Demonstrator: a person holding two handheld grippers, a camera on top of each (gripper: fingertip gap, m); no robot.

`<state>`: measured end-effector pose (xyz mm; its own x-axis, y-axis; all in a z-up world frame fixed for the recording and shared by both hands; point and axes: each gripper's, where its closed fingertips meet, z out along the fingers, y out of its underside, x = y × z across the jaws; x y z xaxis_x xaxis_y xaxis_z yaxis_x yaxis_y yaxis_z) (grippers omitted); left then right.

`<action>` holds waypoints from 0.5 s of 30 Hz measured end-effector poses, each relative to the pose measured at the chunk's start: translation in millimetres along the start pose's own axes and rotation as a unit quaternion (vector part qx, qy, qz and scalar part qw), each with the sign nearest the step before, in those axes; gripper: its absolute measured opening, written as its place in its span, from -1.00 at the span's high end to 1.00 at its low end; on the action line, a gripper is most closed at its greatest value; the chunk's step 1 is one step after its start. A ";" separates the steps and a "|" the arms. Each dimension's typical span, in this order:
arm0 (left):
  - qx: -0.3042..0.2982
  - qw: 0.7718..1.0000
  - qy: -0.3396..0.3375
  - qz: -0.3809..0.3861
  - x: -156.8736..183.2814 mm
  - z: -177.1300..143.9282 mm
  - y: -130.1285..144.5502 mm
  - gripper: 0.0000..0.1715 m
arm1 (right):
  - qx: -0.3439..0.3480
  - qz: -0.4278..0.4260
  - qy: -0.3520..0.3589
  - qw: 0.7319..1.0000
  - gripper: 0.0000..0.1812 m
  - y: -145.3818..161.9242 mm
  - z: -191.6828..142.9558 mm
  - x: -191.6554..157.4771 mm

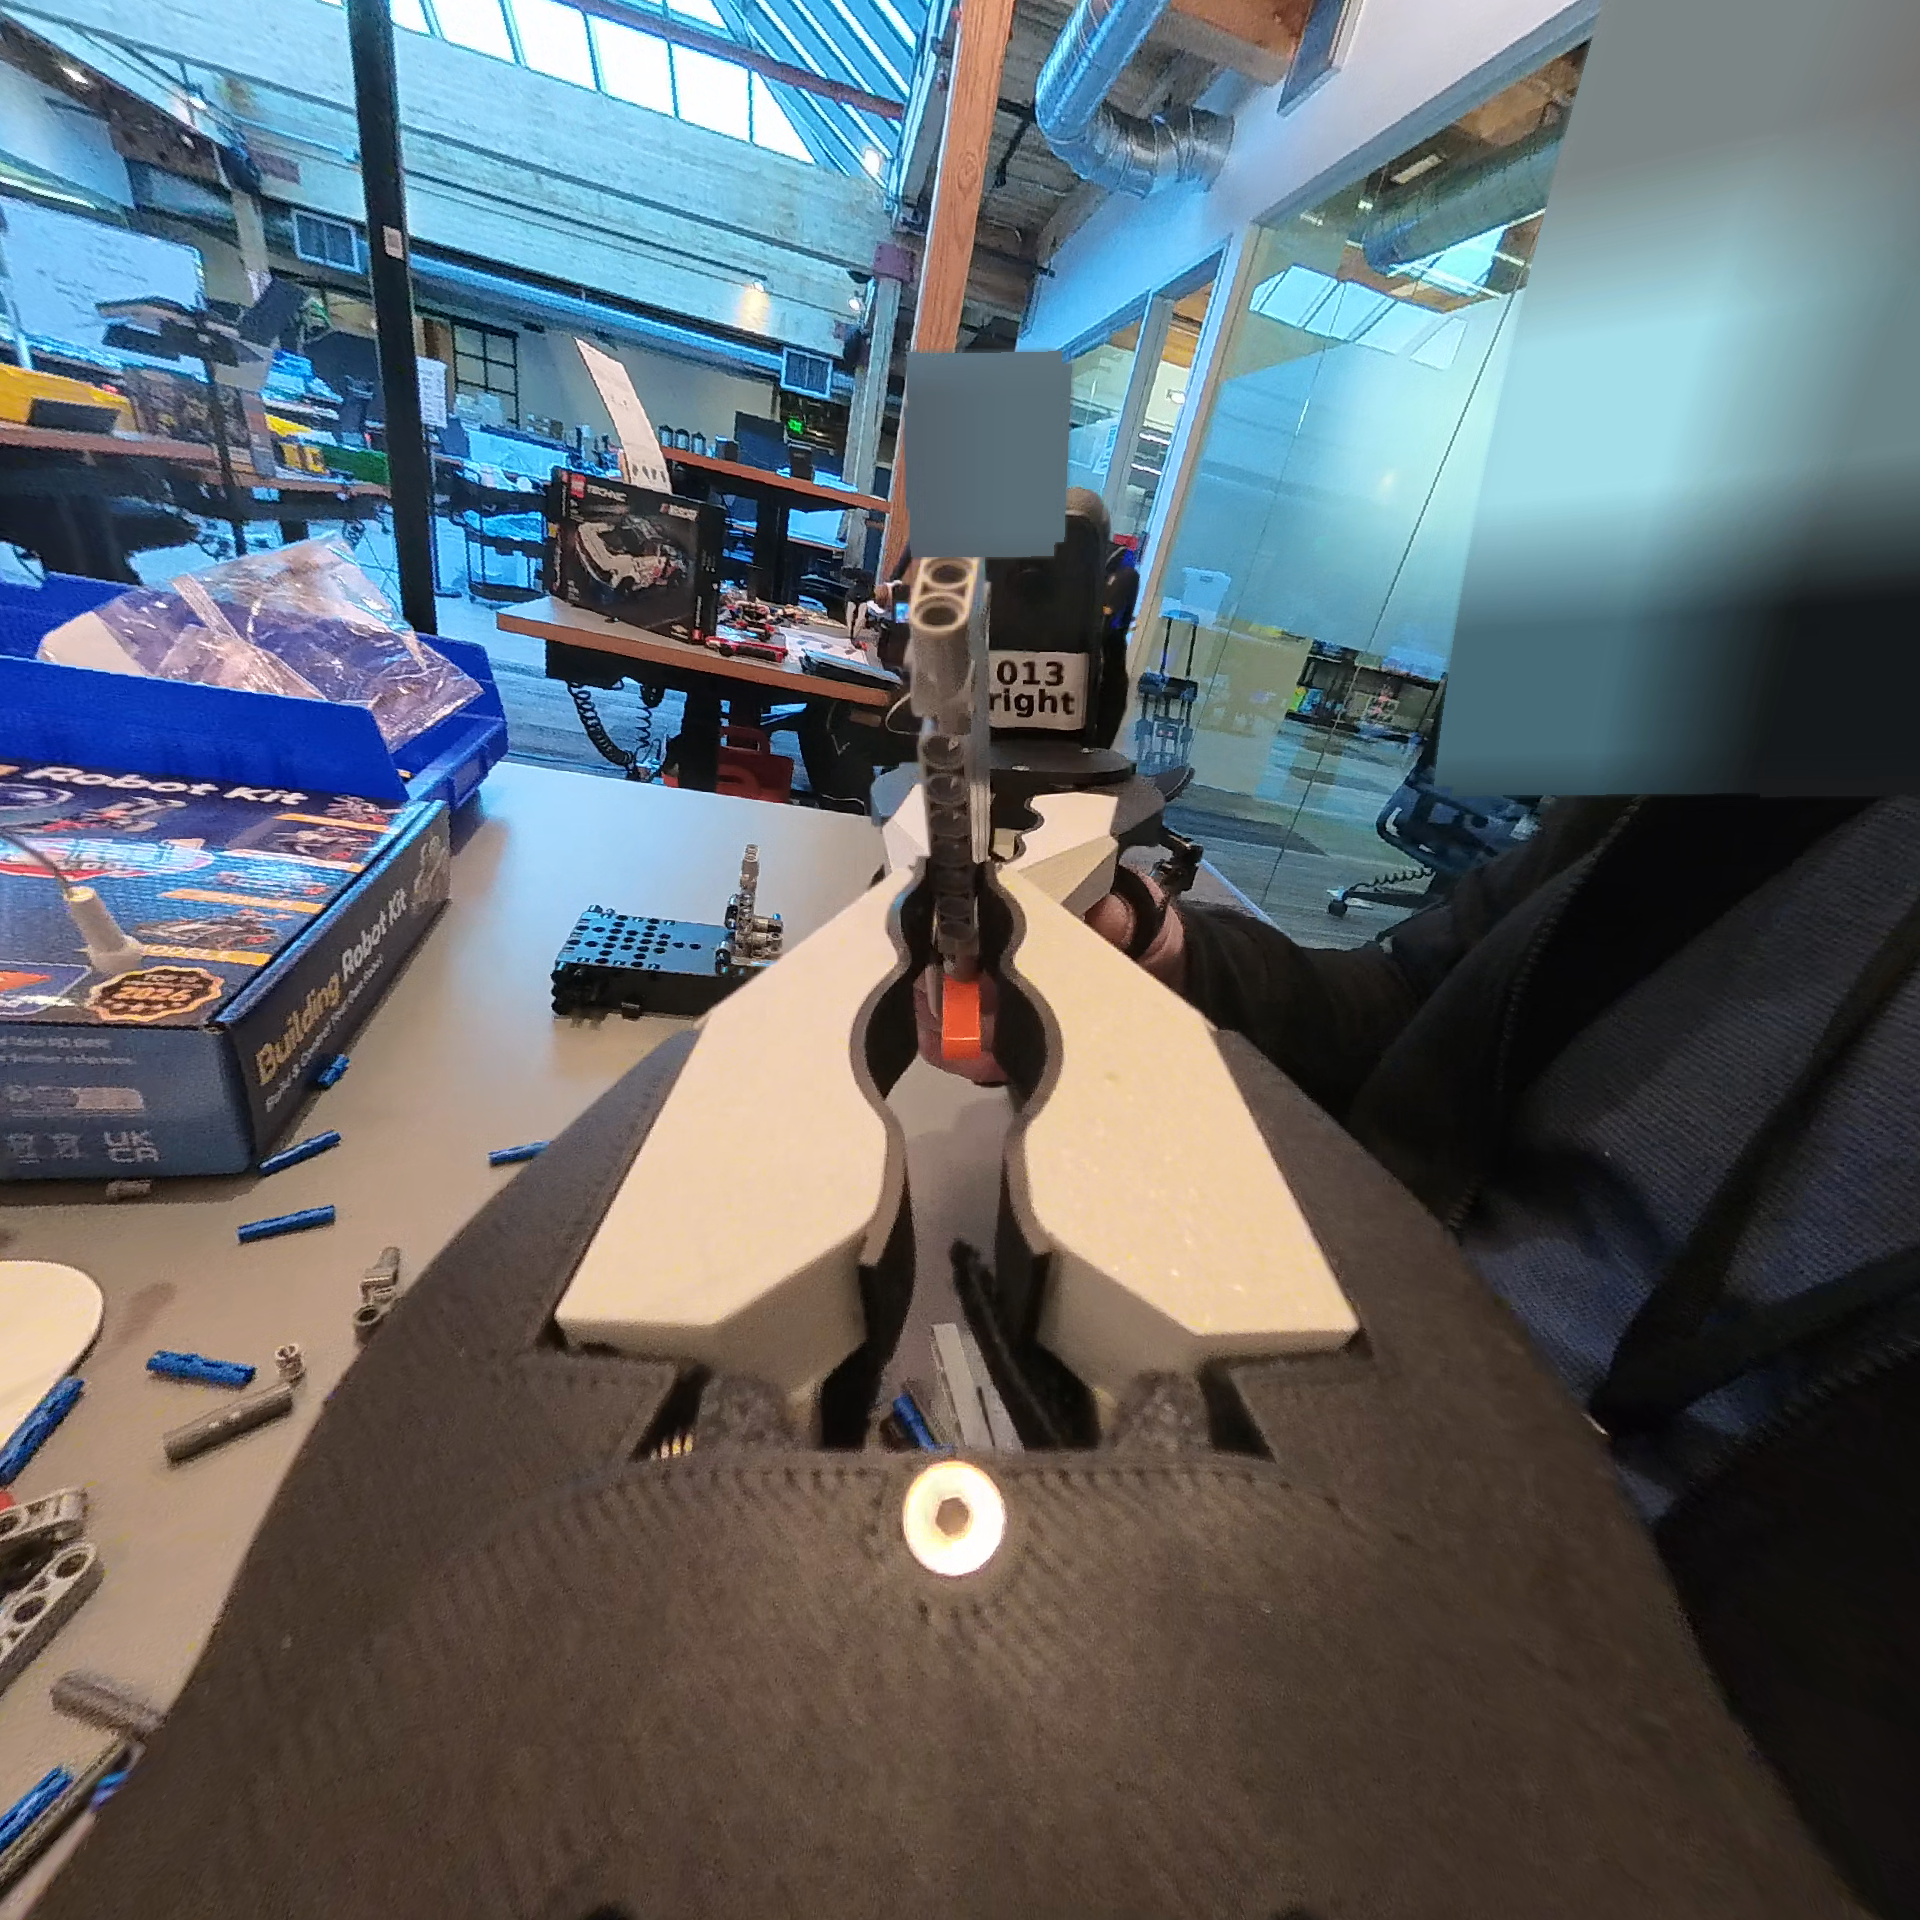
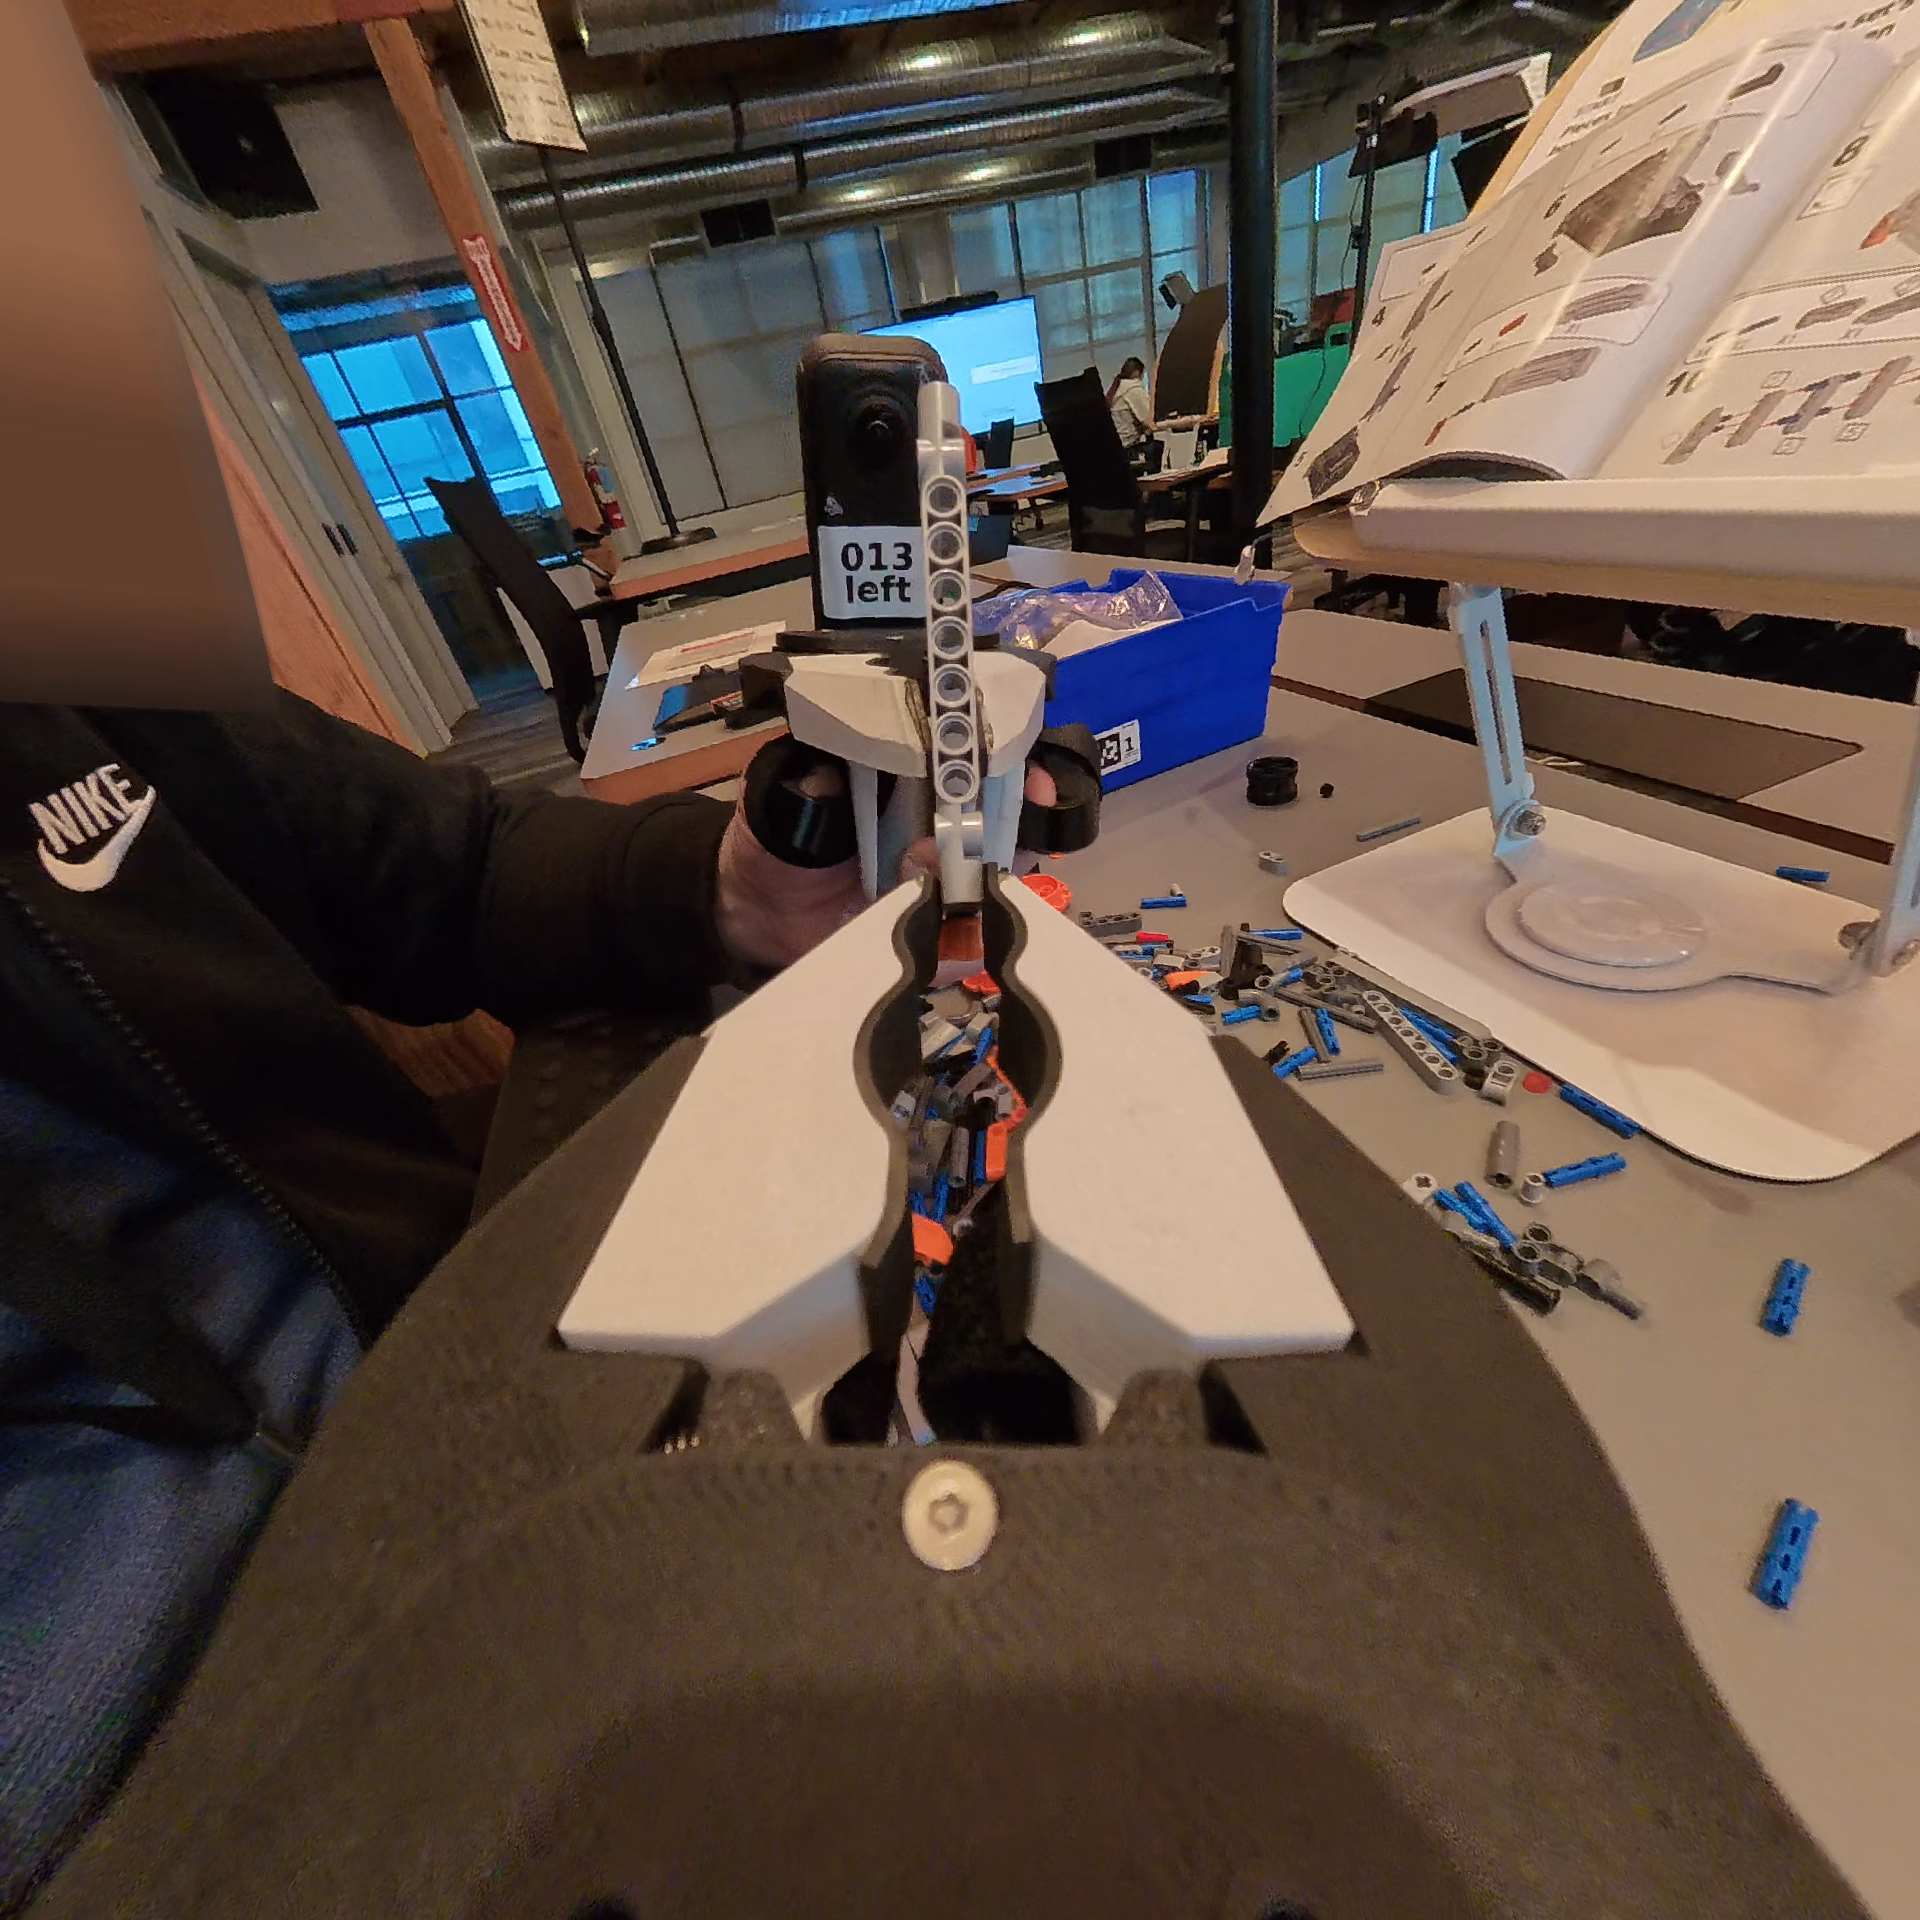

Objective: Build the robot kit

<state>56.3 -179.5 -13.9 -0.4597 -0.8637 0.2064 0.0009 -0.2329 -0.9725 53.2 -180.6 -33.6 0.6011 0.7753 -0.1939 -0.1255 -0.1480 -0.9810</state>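
Both grippers, left gripper (image 1: pixel 951 914) and right gripper (image 2: pixel 961 894), clamp one upright grey holed beam (image 2: pixel 951 644). Only the right wrist view shows the loose parts pile (image 2: pixel 1340 1013), below the beam beside the book stand (image 2: pixel 1621 935).

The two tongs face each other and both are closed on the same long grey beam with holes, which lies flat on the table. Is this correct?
Not quite: the grey beam does not lie on the table. It stands upright in the air above it, as the right wrist view shows. The rest holds: the left tongs and right tongs face each other, both closed on it.
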 end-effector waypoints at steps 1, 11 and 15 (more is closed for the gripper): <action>0.003 1.000 0.002 -0.006 -0.5 0.2 -0.3 0.94 | 0.002 0.000 0.003 1.000 0.92 -1.1 -1.0 0.6; 0.017 0.998 0.029 -0.060 -4.0 1.2 0.8 0.93 | -0.009 -0.012 0.024 1.000 0.94 -1.4 0.1 3.3; 0.014 0.999 -0.005 -0.035 -11.7 -0.8 -1.7 0.91 | -0.010 -0.007 0.048 0.999 0.94 -3.1 -5.5 9.0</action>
<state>61.0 -168.7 -14.8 -0.4504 -0.8491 0.2760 -0.0068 -0.3058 -0.9521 63.4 -176.6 -32.4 0.6750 0.7159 -0.1785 -0.1009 -0.1500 -0.9835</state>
